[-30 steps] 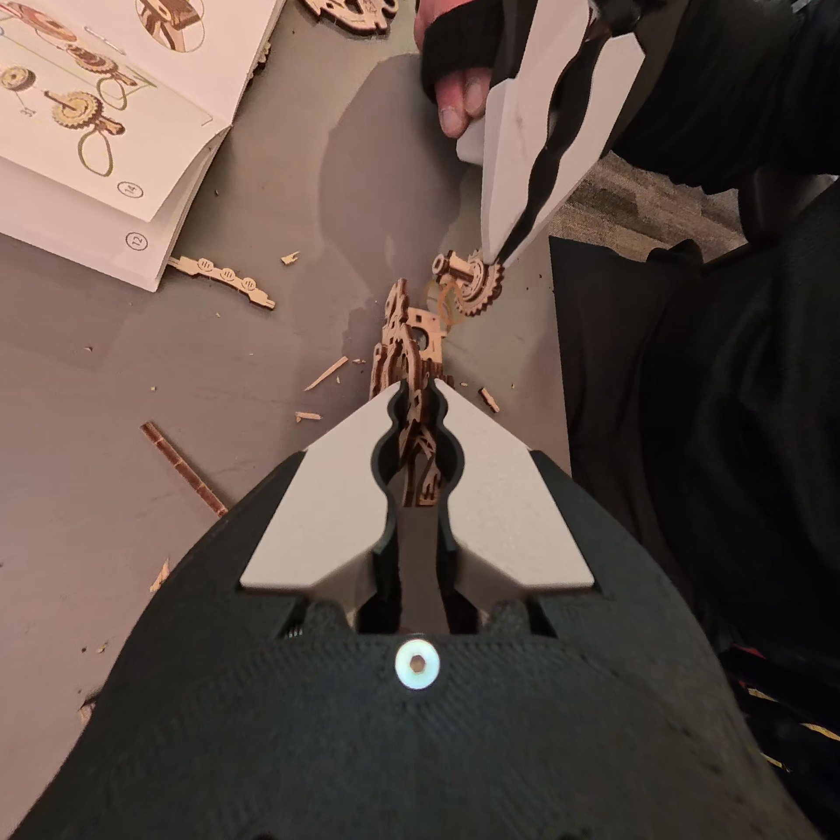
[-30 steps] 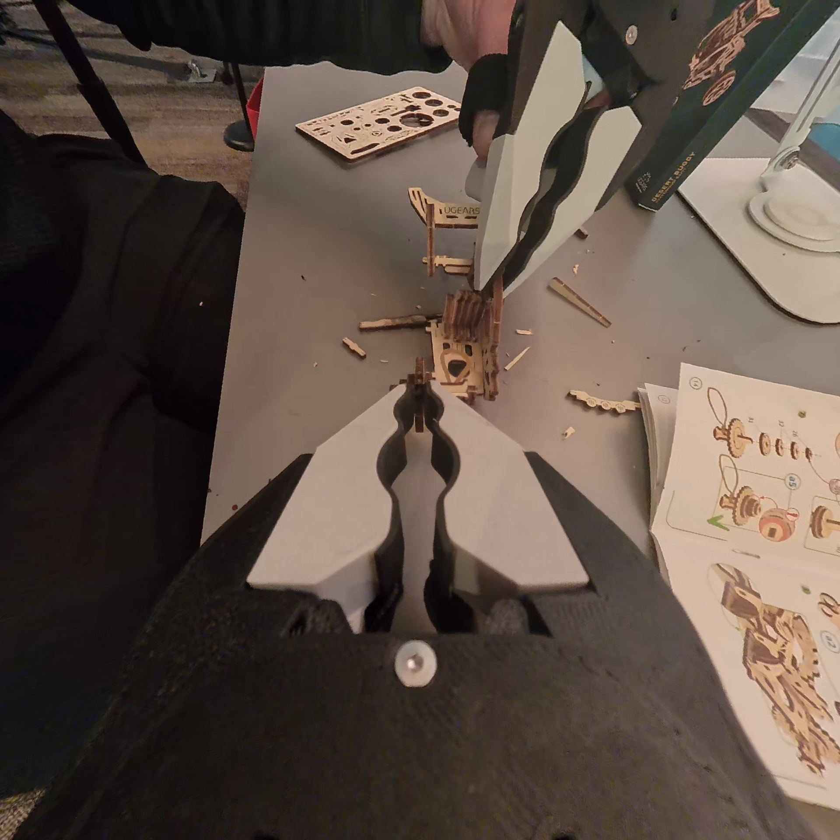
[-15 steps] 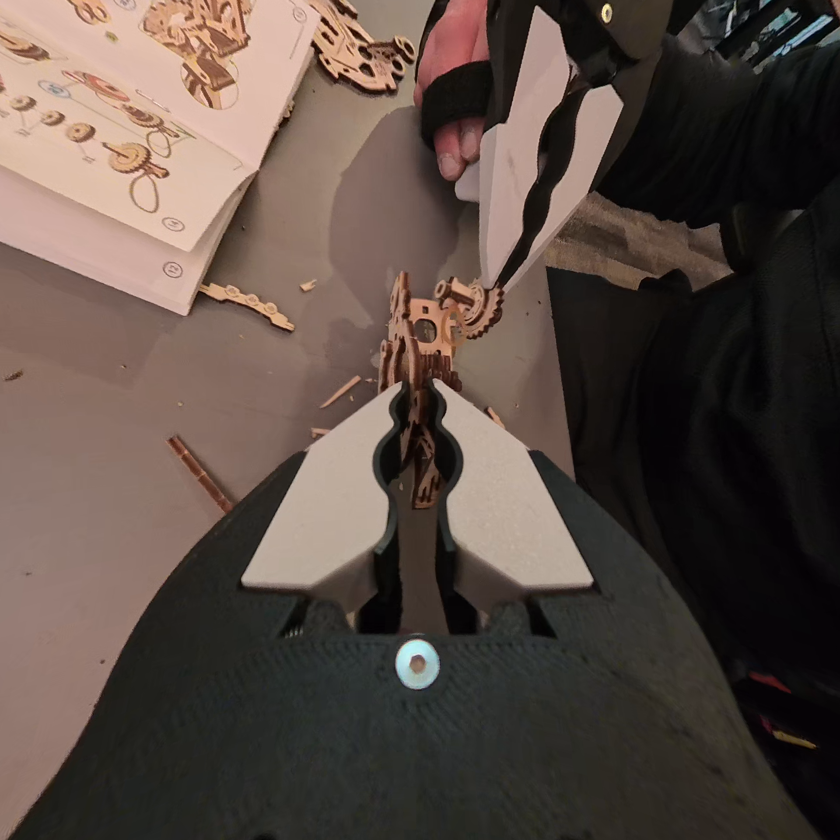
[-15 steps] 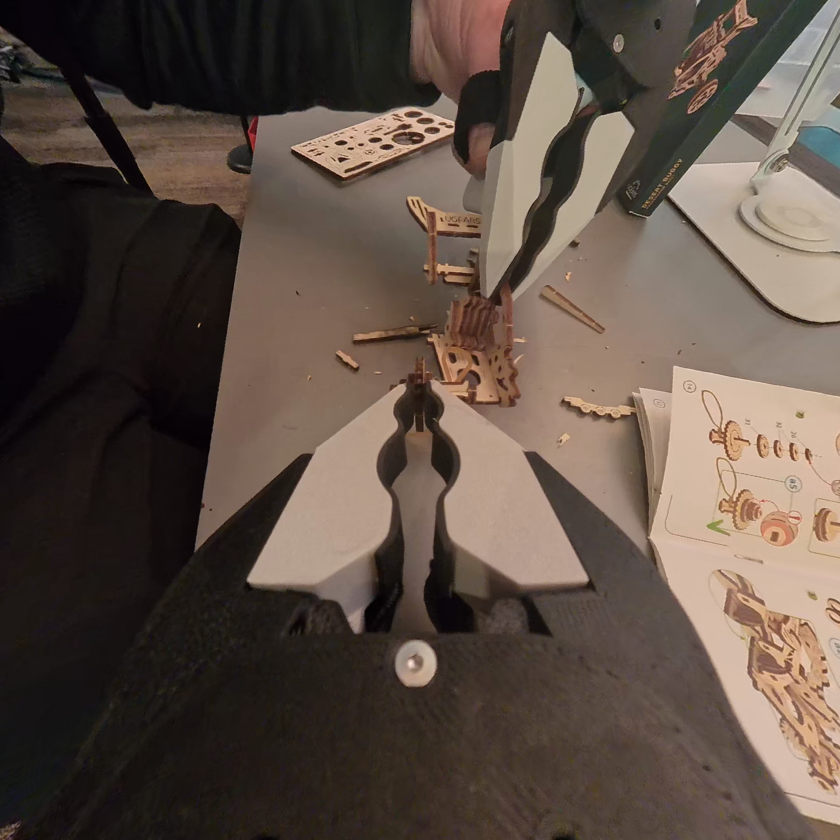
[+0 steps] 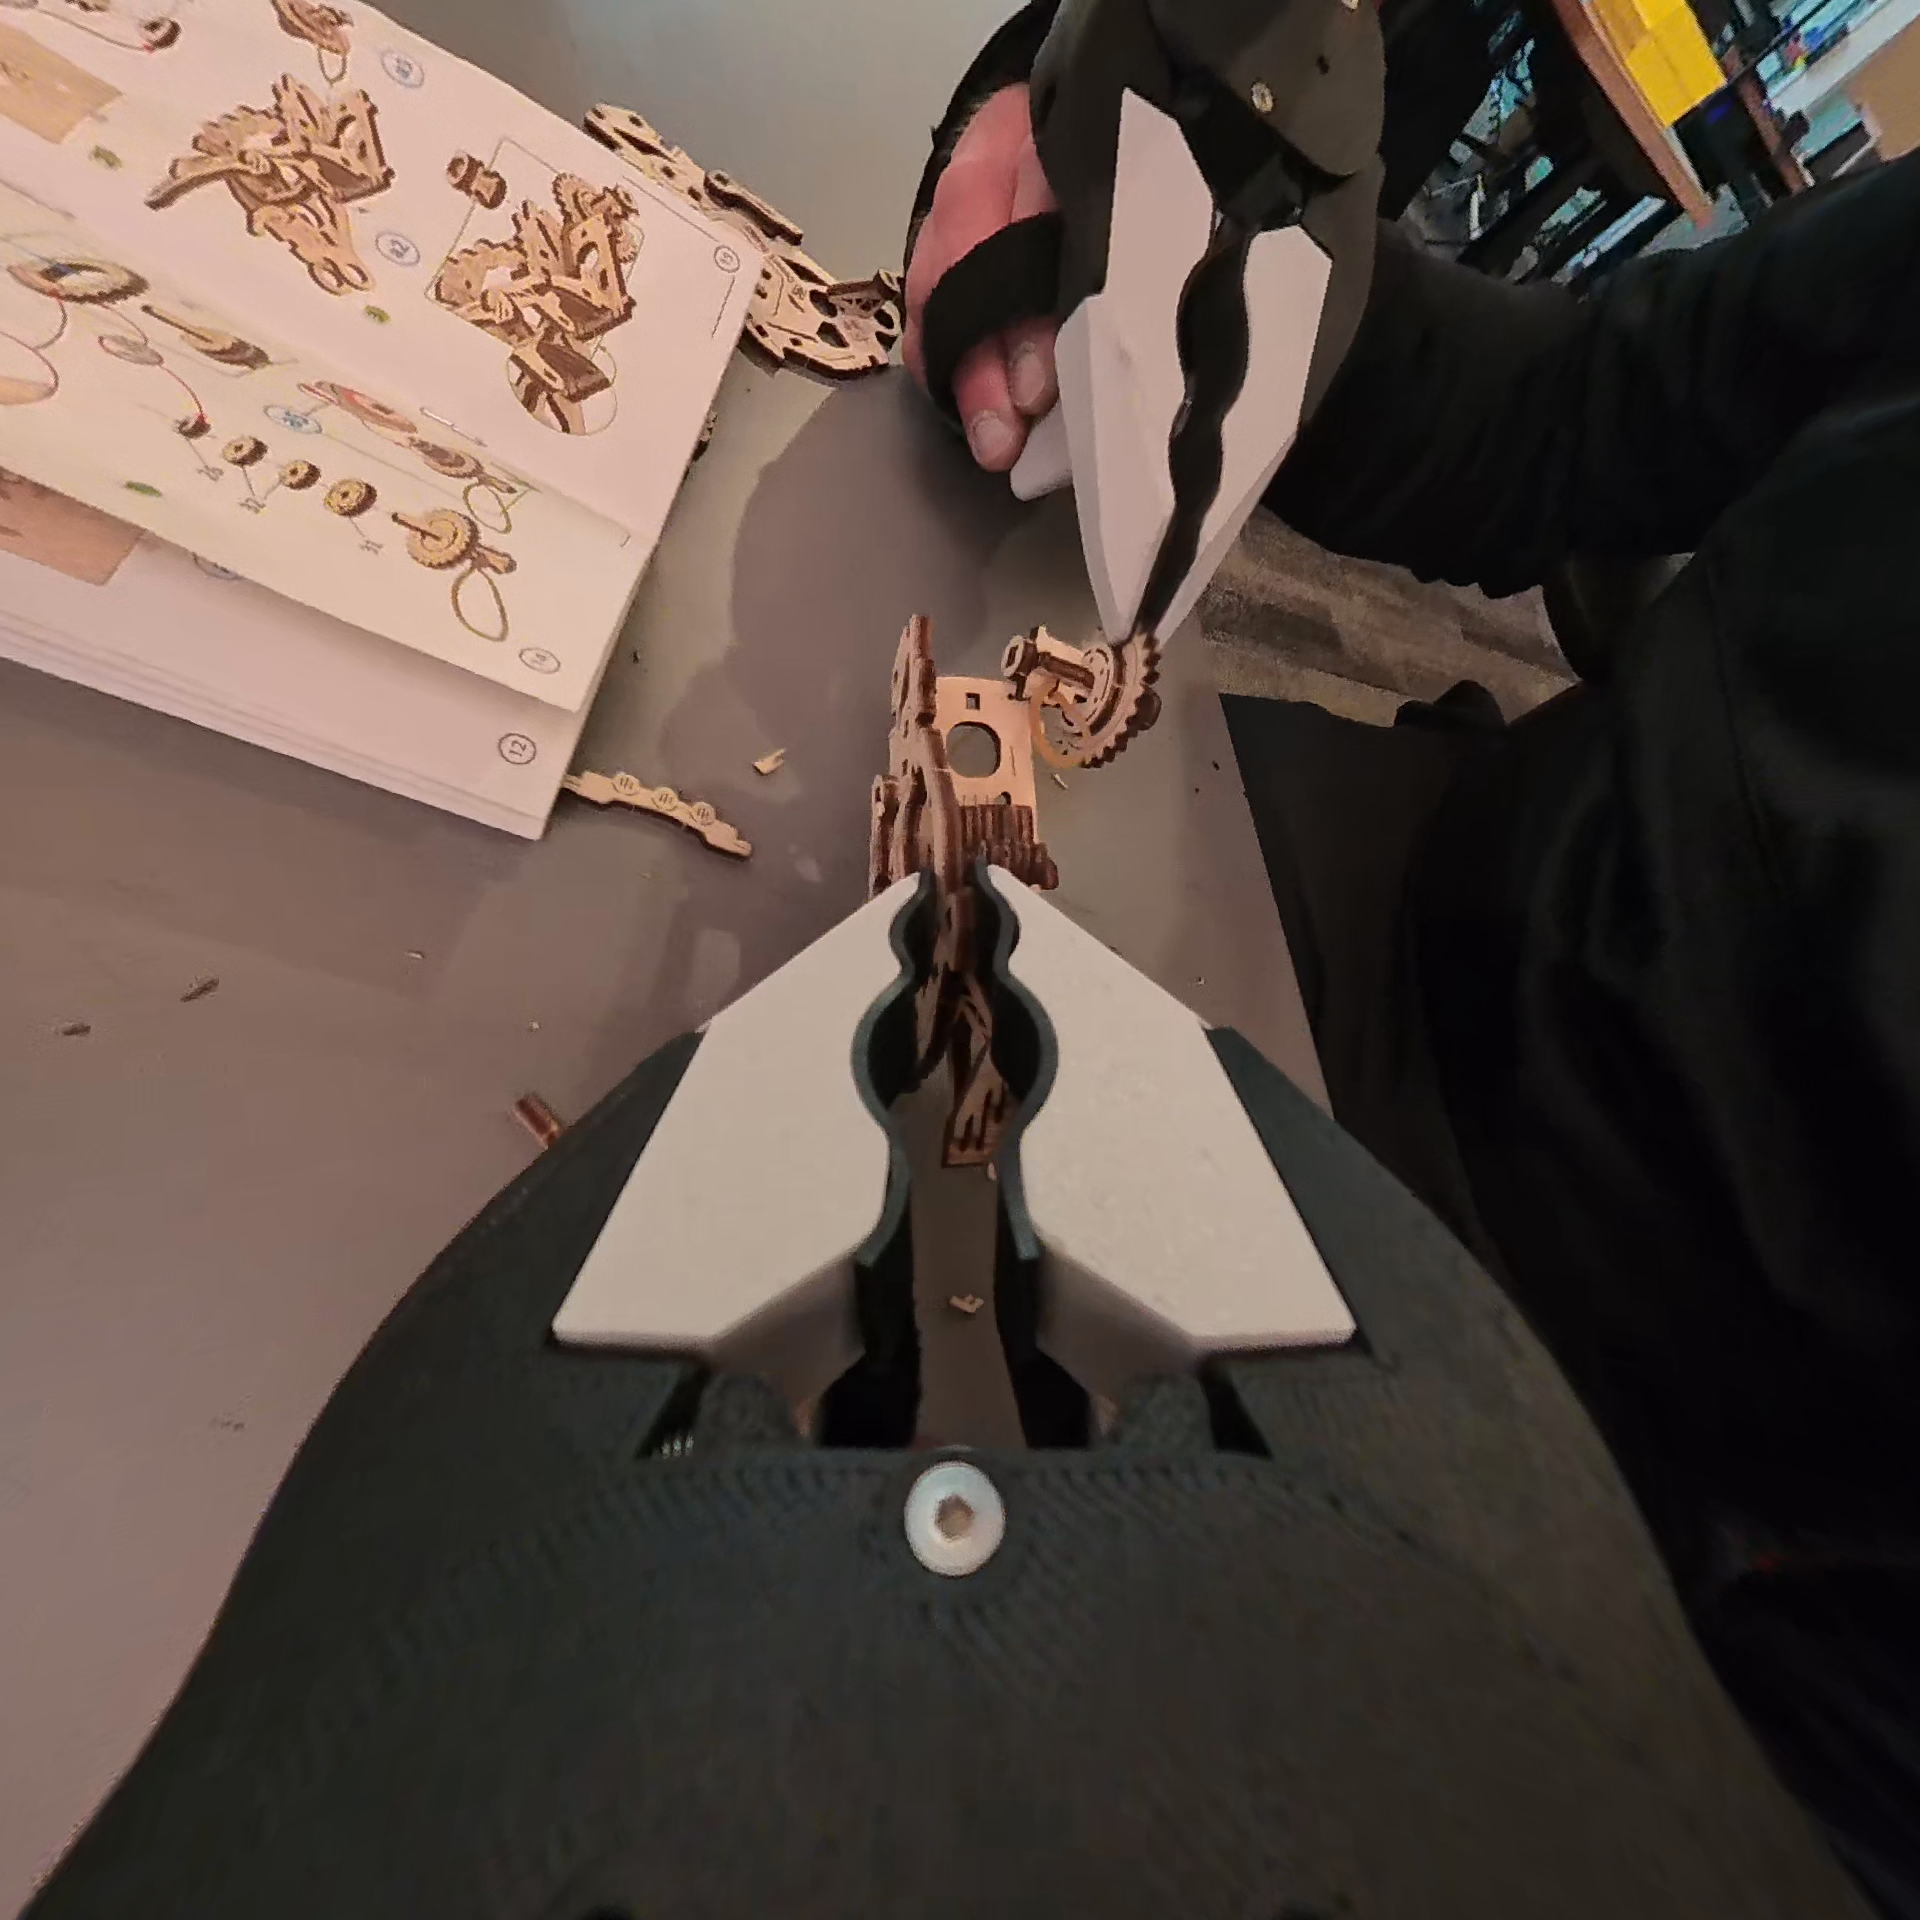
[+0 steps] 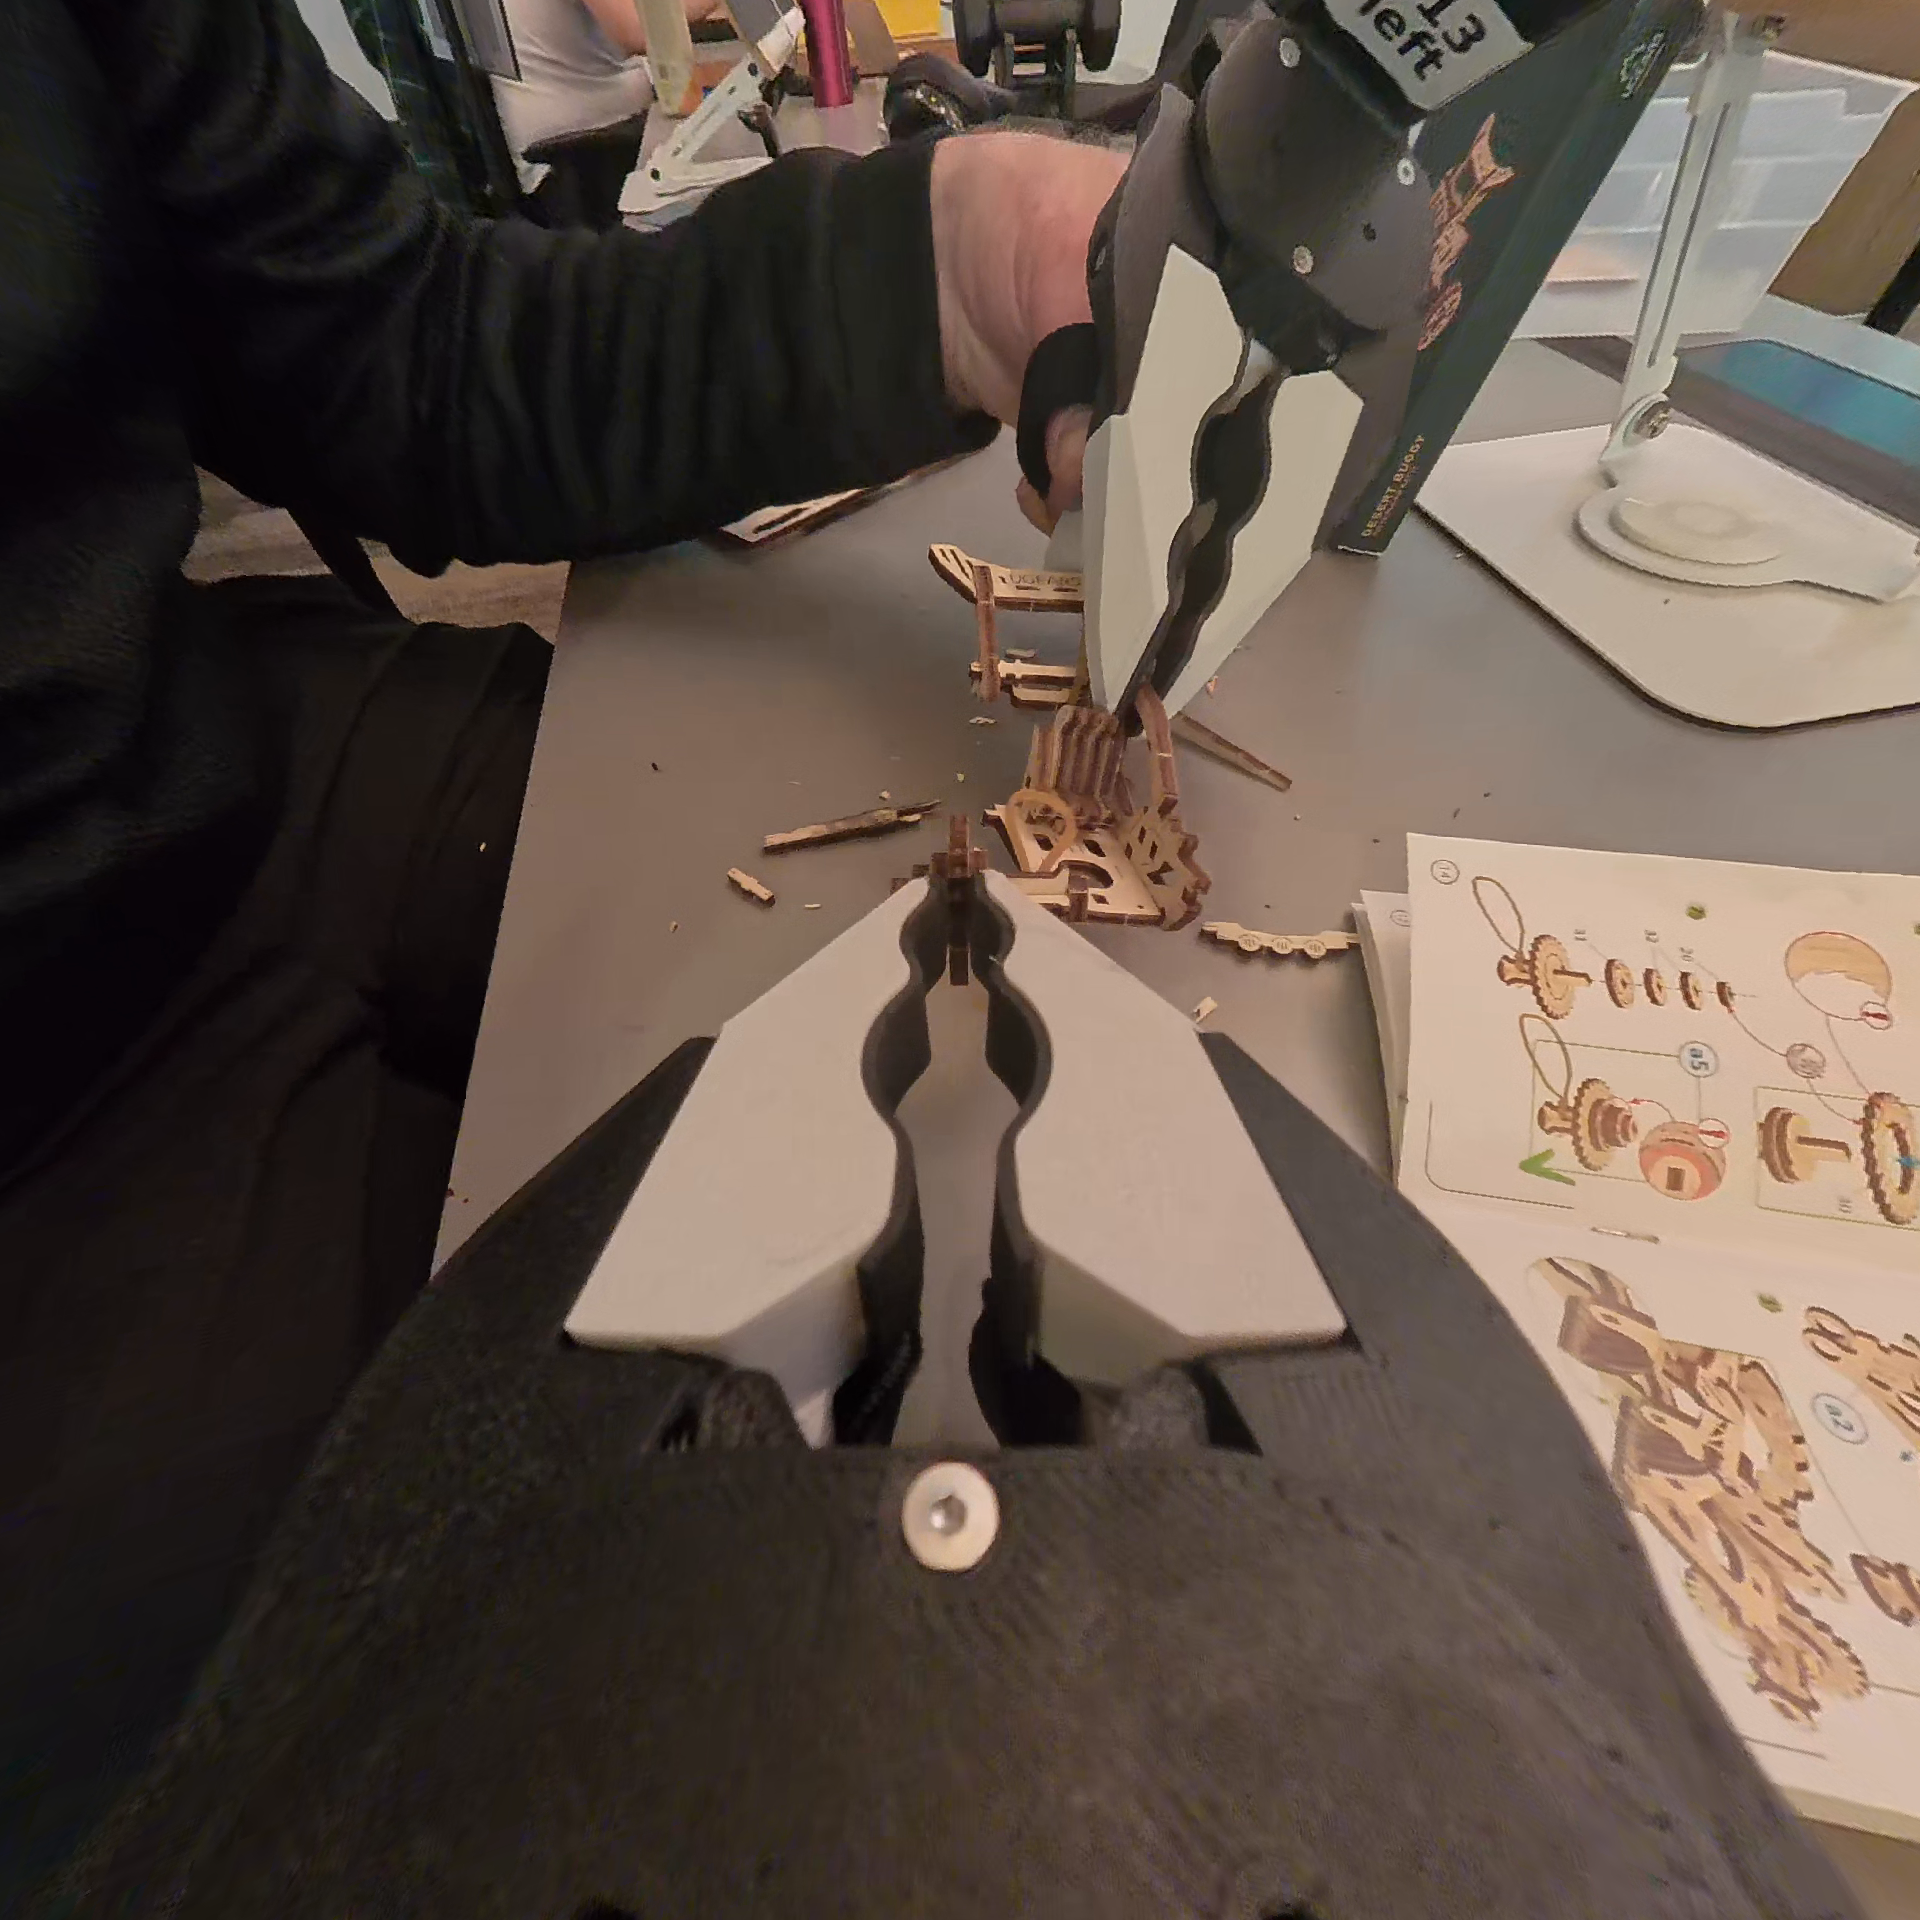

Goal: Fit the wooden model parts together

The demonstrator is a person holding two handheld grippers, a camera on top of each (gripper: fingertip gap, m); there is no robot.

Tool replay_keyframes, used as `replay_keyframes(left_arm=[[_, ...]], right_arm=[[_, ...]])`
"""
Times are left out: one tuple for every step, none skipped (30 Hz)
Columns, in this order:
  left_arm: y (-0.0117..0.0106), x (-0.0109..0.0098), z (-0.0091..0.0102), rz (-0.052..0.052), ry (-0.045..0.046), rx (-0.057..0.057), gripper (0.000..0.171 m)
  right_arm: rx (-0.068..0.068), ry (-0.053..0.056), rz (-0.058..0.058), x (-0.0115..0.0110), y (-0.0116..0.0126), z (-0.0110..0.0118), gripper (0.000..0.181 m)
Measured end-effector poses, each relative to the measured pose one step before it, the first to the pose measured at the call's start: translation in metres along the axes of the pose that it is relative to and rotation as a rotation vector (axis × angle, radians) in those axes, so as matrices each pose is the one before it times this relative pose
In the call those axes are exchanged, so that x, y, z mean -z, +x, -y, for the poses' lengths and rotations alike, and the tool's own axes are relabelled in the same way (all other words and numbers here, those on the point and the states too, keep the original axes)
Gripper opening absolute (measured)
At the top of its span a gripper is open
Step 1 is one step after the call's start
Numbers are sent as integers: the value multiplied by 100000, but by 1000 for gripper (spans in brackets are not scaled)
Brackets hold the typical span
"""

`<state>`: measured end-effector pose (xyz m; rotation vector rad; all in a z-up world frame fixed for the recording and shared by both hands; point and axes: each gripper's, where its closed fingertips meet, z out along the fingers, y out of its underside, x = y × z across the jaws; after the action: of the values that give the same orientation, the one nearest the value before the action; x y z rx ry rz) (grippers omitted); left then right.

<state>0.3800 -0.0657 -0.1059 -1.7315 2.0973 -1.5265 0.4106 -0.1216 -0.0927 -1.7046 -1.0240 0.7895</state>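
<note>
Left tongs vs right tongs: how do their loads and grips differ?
The left tongs clamp the large wooden model body, which runs deep between the fingers. The right tongs pinch only a small gear-and-axle piece at the very tips. The body shows a round hole in its plate; the gear piece has toothed discs. Both tongs are shut on wood above the grey table.

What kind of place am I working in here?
Probably a shared workshop or lab. A grey work table holds an open instruction booklet, wooden kit scraps and the kit box. Behind it are other desks with equipment and shelving.
</note>
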Motion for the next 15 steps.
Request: replay_keyframes(left_arm=[[-118, 15, 111, -208, -767, -309, 4], [-133, 18, 102, -190, -842, -245, 4], [-113, 22, 116, -248, -573, -472, 4], [-59, 31, 122, -473, -150, -535, 4], [-13, 35, 128, -737, 397, -255, 4], [-12, 26, 161, -650, 1032, -59, 4], [13, 10, 95, -738, 1055, 230, 4], [59, -10, -52, -847, 489, 213, 4], [45, 12, -91, -646, 475, 5, 4], [67, 64, 8, -836, 1137, 220, 4], [156, 85, 112, -1417, 1795, 229, 4], [204, 75, 134, -1513, 1564, -41, 4], [109, 59, 89, -652, 943, -403, 4], [55, 63, 85, -200, 664, -346, 4], [85, 54, 84, -401, 605, -358, 4]], right_arm=[[-326, 23, 73, 23, 101, 2, 0], [-181, -230, -132, 32, 113, -32, 0], [-89, -165, -231, 38, 123, -5, 0], [-370, 255, -88, 69, 86, 64, 0], [-512, 458, -60, 92, 69, 133, 0], [-266, 409, -233, 118, 45, 167, 0], [-119, 445, -260, 126, 27, 189, 0], [-286, 472, 31, 125, -18, 214, 0], [-261, 406, 20, 139, -19, 192, 0], [-138, 319, -169, 141, 16, 171, 0], [-190, 293, -193, 117, 47, 178, 0], [-447, 227, 123, 87, 18, 151, 0], [-218, 96, 202, 55, 14, 135, 0], [145, -133, 23, 49, 19, 107, 0], [214, -237, 102, 65, -5, 88, 0]])
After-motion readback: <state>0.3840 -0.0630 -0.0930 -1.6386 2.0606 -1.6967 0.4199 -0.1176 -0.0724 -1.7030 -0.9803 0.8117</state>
